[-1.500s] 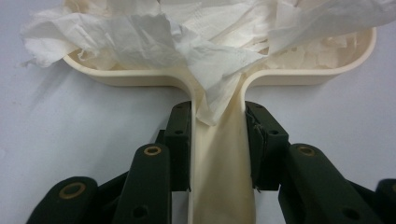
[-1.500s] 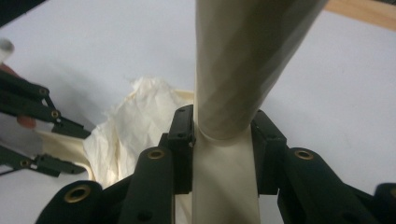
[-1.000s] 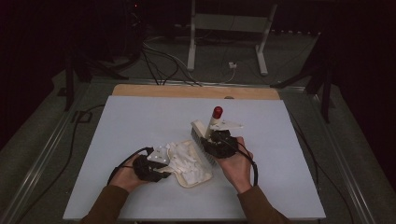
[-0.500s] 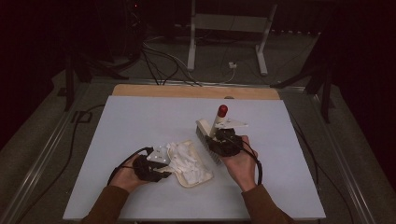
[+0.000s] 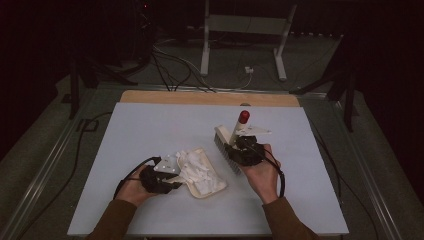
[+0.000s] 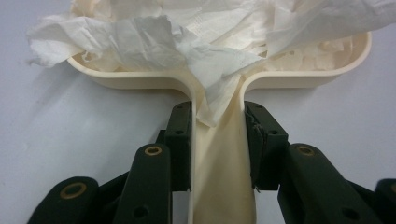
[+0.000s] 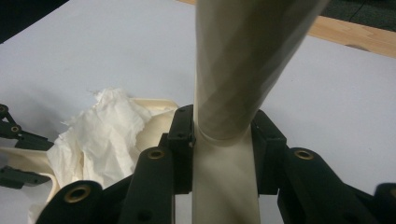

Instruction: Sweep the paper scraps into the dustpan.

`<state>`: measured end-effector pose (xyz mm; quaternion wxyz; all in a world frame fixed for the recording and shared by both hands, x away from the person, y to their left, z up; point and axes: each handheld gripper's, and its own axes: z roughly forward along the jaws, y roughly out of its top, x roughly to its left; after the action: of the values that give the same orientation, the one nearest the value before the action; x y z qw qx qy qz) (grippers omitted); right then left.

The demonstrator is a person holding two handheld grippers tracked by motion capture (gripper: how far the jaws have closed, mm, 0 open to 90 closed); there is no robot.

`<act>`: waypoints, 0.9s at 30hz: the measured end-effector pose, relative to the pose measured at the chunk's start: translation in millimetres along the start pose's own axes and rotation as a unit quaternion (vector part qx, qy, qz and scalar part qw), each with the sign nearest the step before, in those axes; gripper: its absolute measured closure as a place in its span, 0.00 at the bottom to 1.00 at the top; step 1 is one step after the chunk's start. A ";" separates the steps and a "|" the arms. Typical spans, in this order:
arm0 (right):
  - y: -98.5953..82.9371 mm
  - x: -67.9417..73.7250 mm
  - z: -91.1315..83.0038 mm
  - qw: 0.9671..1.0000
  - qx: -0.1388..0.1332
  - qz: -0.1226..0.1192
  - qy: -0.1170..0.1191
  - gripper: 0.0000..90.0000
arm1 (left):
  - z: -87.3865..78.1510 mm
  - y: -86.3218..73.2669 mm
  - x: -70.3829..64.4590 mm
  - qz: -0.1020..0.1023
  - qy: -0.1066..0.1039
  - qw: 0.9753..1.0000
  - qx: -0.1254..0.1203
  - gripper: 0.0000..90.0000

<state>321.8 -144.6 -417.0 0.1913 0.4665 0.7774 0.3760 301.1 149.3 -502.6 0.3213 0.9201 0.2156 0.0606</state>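
Observation:
A cream dustpan (image 5: 216, 189) lies on the white table (image 5: 150, 130), heaped with torn white paper scraps (image 5: 195, 168). My left gripper (image 5: 172, 179) is shut on the dustpan's handle (image 6: 219, 168), and paper (image 6: 154, 42) spills over the pan's rim toward the jaws. A cream hand brush (image 5: 223, 145) with grey bristles and a red-tipped handle (image 5: 243, 117) is held just right of the pan. My right gripper (image 5: 239, 145) is shut on the brush handle (image 7: 229, 116), which rises away from the jaws. The dustpan with paper (image 7: 107, 135) appears at the left of the right gripper view.
A wooden strip (image 5: 210, 98) runs along the table's far edge. Cables (image 5: 175, 65) and a white metal stand (image 5: 245, 30) are on the dark floor beyond. Black cables (image 5: 80, 150) hang off the table's left side. Bare table surface lies at the far left and the right.
My right gripper has carried the brush to the right and slightly back, away from the dustpan. My left gripper keeps hold of the pan, which has barely shifted.

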 end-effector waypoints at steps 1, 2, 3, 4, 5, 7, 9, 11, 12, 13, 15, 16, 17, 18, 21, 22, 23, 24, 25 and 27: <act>0.1 -0.4 -0.3 1.000 0.000 0.000 0.000 0.75 | -0.3 -0.1 -0.1 -0.002 -0.001 1.000 -0.001 0.75; 0.2 -1.1 -0.5 1.000 0.000 0.001 0.000 0.75 | -0.8 -0.2 -0.2 -0.001 0.000 1.000 -0.002 0.75; 0.3 -1.9 -0.6 1.000 0.000 0.002 0.000 0.75 | -1.3 -0.1 -0.2 -0.001 0.000 1.000 -0.002 0.75; 0.6 -2.8 -0.6 1.000 0.001 0.002 0.000 0.75 | -1.8 -0.1 -0.2 -0.002 0.001 1.000 -0.003 0.75; 0.7 -3.8 -0.5 1.000 0.001 0.002 -0.001 0.75 | -2.3 0.0 -0.1 -0.003 0.002 1.000 -0.005 0.75; 0.7 -5.4 -0.4 1.000 0.002 0.003 -0.002 0.75 | -3.4 -0.2 0.1 -0.005 0.003 1.000 -0.009 0.75; 0.7 -6.8 -0.9 1.000 0.002 0.003 -0.003 0.75 | -4.4 -0.4 0.6 -0.006 0.004 1.000 -0.009 0.75; 0.8 -8.3 -1.7 1.000 0.002 0.005 -0.003 0.75 | -5.2 -0.6 1.1 -0.008 0.003 1.000 -0.009 0.75; 0.9 -9.1 -2.0 1.000 0.001 0.005 -0.004 0.75 | -5.4 -0.7 1.1 -0.008 0.003 1.000 -0.009 0.75; 1.0 -10.0 -2.4 1.000 0.001 0.006 -0.004 0.75 | -5.6 -0.7 1.1 -0.008 0.005 1.000 -0.009 0.75; 0.9 -11.4 -3.0 1.000 0.001 0.008 -0.004 0.75 | -5.9 -0.8 1.5 -0.009 0.006 1.000 -0.009 0.75; 0.8 -12.1 -3.3 1.000 0.001 0.007 -0.005 0.75 | -6.1 -0.8 1.6 -0.011 0.007 1.000 -0.009 0.75; 0.6 -12.7 -3.6 1.000 0.001 0.007 -0.006 0.75 | -6.2 -0.8 1.8 -0.012 0.006 1.000 -0.009 0.75; 0.4 -13.5 -3.7 1.000 0.000 0.007 -0.007 0.75 | -6.5 -0.9 2.0 -0.012 0.009 1.000 -0.008 0.75; -0.1 -15.8 -4.4 1.000 0.001 0.008 -0.008 0.75 | -7.7 -1.3 2.7 -0.015 0.009 1.000 -0.006 0.75; -0.3 -16.7 -4.5 1.000 0.000 0.008 -0.008 0.75 | -7.9 -1.5 2.9 -0.015 0.010 1.000 -0.006 0.75; -0.5 -17.2 -4.7 1.000 0.001 0.008 -0.009 0.75 | -8.5 -1.7 3.2 -0.017 0.011 1.000 -0.006 0.75; -0.7 -17.9 -5.0 1.000 0.001 0.009 -0.009 0.75 | -9.1 -2.0 3.5 -0.019 0.013 1.000 -0.007 0.75; -0.9 -18.8 -5.3 1.000 0.001 0.008 -0.011 0.75 | -9.6 -2.2 3.7 -0.020 0.015 1.000 -0.008 0.75; -1.3 -19.7 -5.7 1.000 0.001 0.009 -0.011 0.75 | -11.0 -2.9 4.1 -0.024 0.018 1.000 -0.009 0.75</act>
<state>327.1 -164.4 -415.4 0.1959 0.4780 0.7715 0.3714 301.0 159.3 -495.8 0.3272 0.9105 0.2428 0.0709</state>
